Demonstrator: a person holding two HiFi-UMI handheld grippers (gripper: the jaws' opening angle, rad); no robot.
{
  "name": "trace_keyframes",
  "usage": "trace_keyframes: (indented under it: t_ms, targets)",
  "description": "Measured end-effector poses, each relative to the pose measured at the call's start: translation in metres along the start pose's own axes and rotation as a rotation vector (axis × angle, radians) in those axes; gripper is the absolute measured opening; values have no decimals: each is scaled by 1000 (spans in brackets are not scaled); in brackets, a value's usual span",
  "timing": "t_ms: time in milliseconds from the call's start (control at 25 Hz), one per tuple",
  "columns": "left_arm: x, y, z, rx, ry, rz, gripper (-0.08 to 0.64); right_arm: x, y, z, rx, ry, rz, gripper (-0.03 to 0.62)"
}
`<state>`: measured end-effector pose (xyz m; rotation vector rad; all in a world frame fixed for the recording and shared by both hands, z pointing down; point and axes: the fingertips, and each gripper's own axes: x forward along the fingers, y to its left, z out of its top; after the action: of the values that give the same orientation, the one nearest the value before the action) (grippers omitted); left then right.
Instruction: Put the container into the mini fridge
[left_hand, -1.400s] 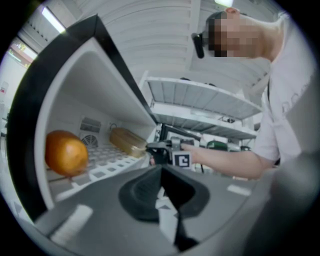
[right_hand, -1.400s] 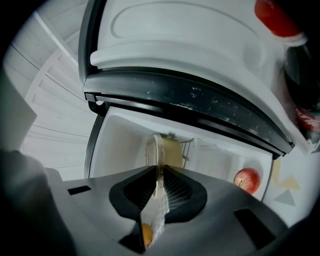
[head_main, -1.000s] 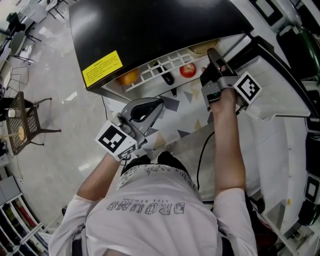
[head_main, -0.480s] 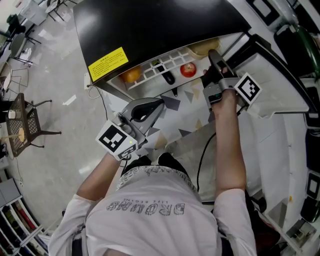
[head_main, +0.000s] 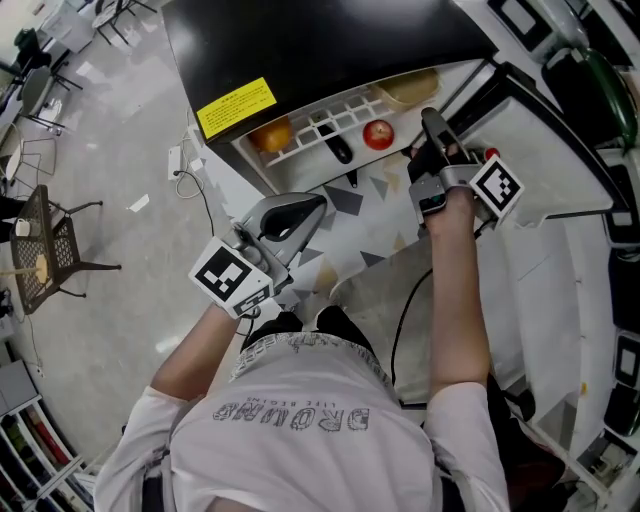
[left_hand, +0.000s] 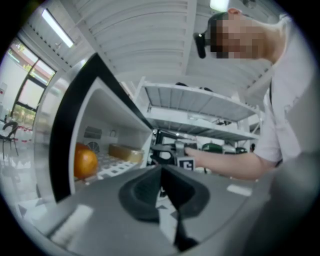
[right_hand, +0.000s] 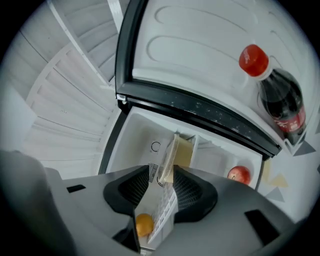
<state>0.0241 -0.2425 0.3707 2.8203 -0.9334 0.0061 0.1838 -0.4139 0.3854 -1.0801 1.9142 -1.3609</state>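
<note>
Seen from above, a person stands at an open black mini fridge (head_main: 330, 40), holding a gripper in each hand. The right gripper (head_main: 428, 117) reaches into the fridge opening. In its own view, the jaws of the right gripper (right_hand: 167, 172) are closed on the thin rim of a clear container (right_hand: 179, 150) with yellowish contents. The container (head_main: 410, 88) sits inside the fridge, toward the back, on the side nearest the open door (head_main: 560, 170).

A white wire shelf (head_main: 320, 128) inside the fridge carries an orange (head_main: 272, 133) on the left and a red apple (head_main: 378, 133) on the right, apart from each other. A dark cola bottle (right_hand: 280, 105) with a red cap stands in the door's rack.

The left gripper (head_main: 310, 208) hovers outside the fridge, in front of the person's chest and well clear of the shelf. Its own view shows the left gripper (left_hand: 161, 170) with its jaws pressed together and nothing between them. Beyond them are the orange (left_hand: 84, 161), the container (left_hand: 125, 152) and the person's right forearm (left_hand: 225, 162) reaching in.
</note>
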Motion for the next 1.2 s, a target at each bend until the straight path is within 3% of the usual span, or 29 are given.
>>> trace_keyframes:
  t_ms: [240,680,1200]
  targets:
    - [-11,-11,6,16,-12,-27,8,-24,23,-15,-94,2,28,132]
    - [-37,-23,17,44,-30,-78,8,-64,69,-50,-272,-4,109,48]
    - [-51,-26,28,65,-50,-134,8,-98,113,-101,-483,30,167,14]
